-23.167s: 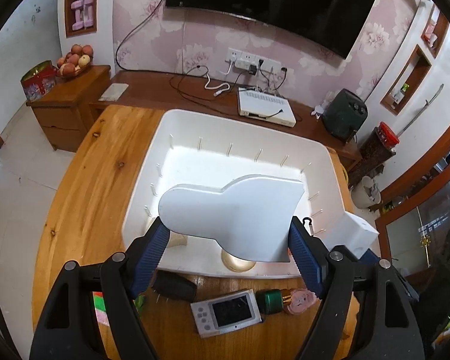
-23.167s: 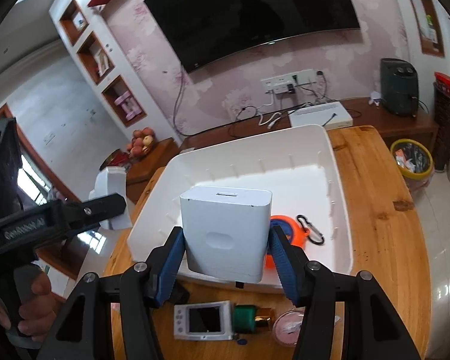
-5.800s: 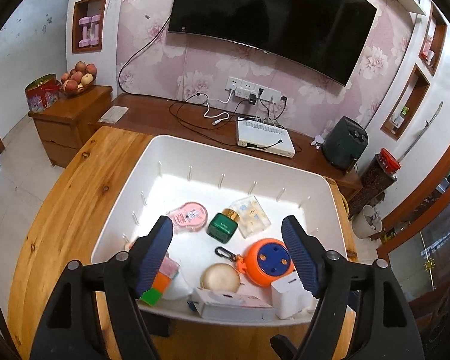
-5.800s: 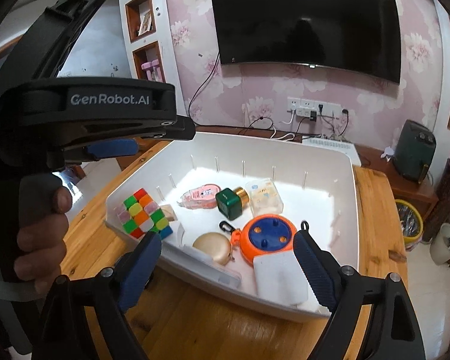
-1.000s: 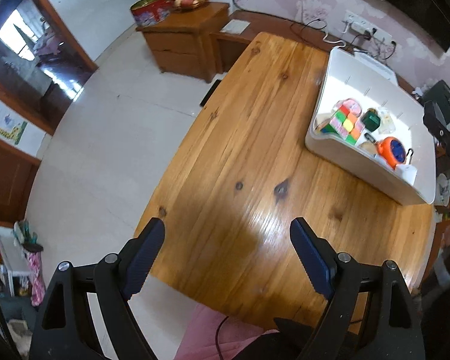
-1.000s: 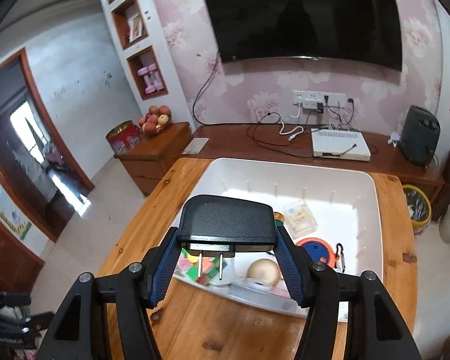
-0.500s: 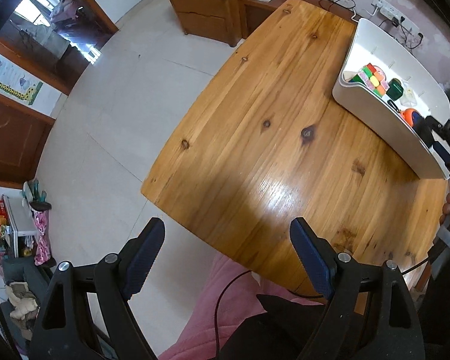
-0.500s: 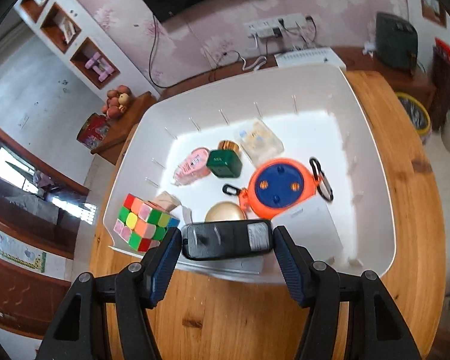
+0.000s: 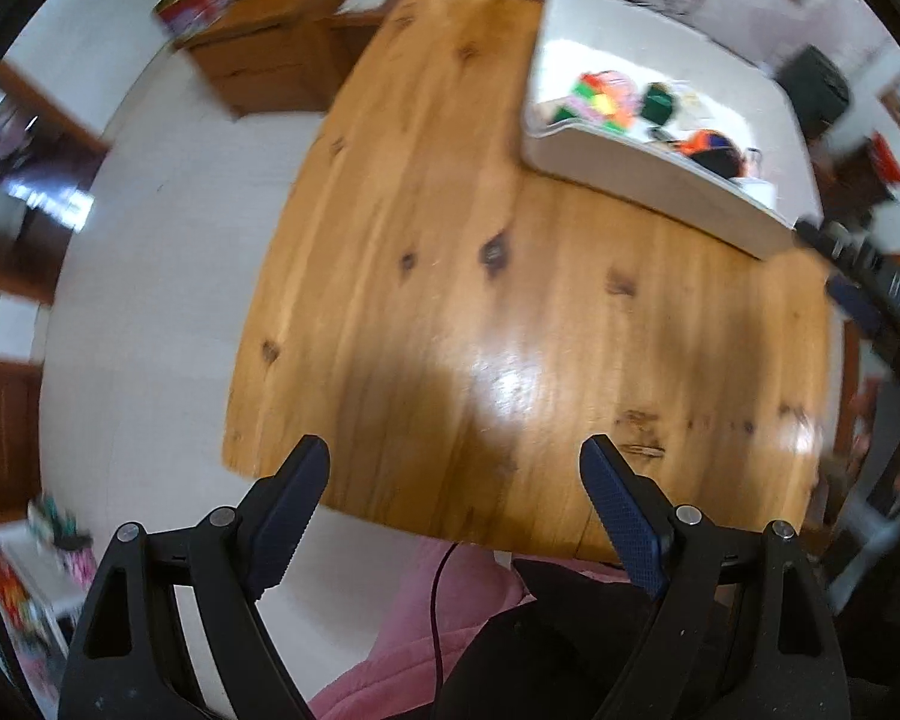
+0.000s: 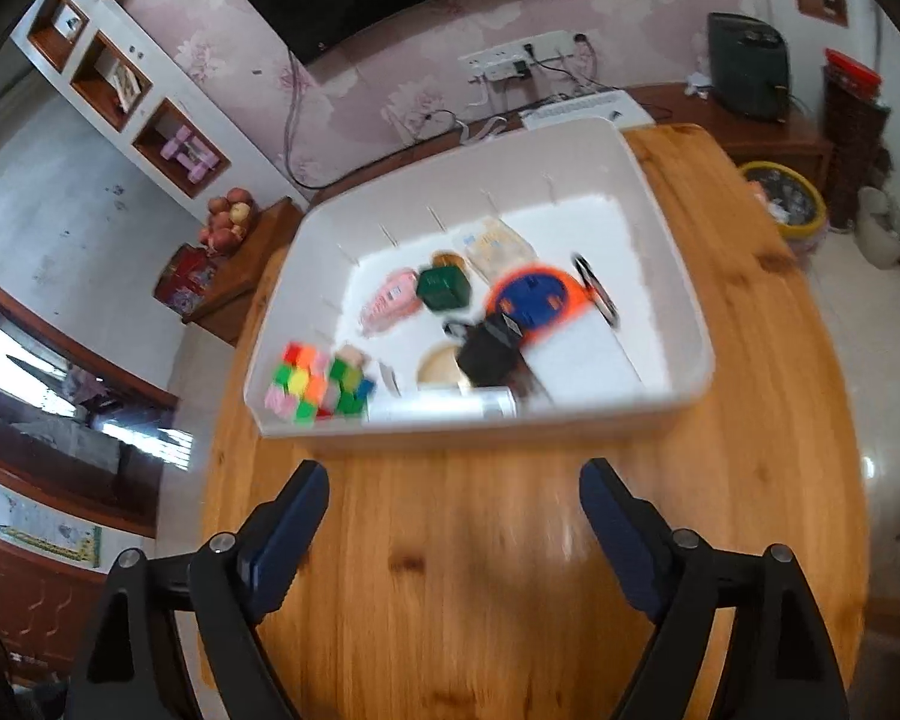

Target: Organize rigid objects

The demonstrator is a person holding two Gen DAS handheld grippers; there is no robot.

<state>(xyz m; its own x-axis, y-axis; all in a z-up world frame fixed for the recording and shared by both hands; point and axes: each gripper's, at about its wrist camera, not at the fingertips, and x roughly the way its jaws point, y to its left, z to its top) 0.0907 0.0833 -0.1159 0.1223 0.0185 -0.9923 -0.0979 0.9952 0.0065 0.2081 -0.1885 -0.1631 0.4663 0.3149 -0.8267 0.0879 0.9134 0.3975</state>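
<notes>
The white bin [image 10: 480, 429] stands on the wooden table [image 10: 510, 570] ahead of my right gripper [image 10: 453, 474]. That gripper's jaws are opening, and only bare table shows between them. A blurred black plug adapter [image 10: 489, 351] is inside the bin, over the gold round case [image 10: 435, 366] and beside the white box [image 10: 582, 360]. Also in the bin are a colour cube [image 10: 315, 387], a green box [image 10: 444, 288] and an orange-and-blue reel [image 10: 537, 297]. My left gripper [image 9: 453, 456] points down at the table's near edge, open and holding nothing. The bin [image 9: 630, 168] is far from it.
A person's pink clothing [image 9: 426, 630] shows below the table's near edge. A low cabinet with fruit [image 10: 228, 216] stands left of the table. A yellow basket [image 10: 783, 204] sits on the floor at the right, and a long console runs behind the bin.
My right gripper has opened and let go of the black adapter, which is now in the bin. The gripper has drawn back from the bin. The left gripper's view has shifted and rolled slightly.
</notes>
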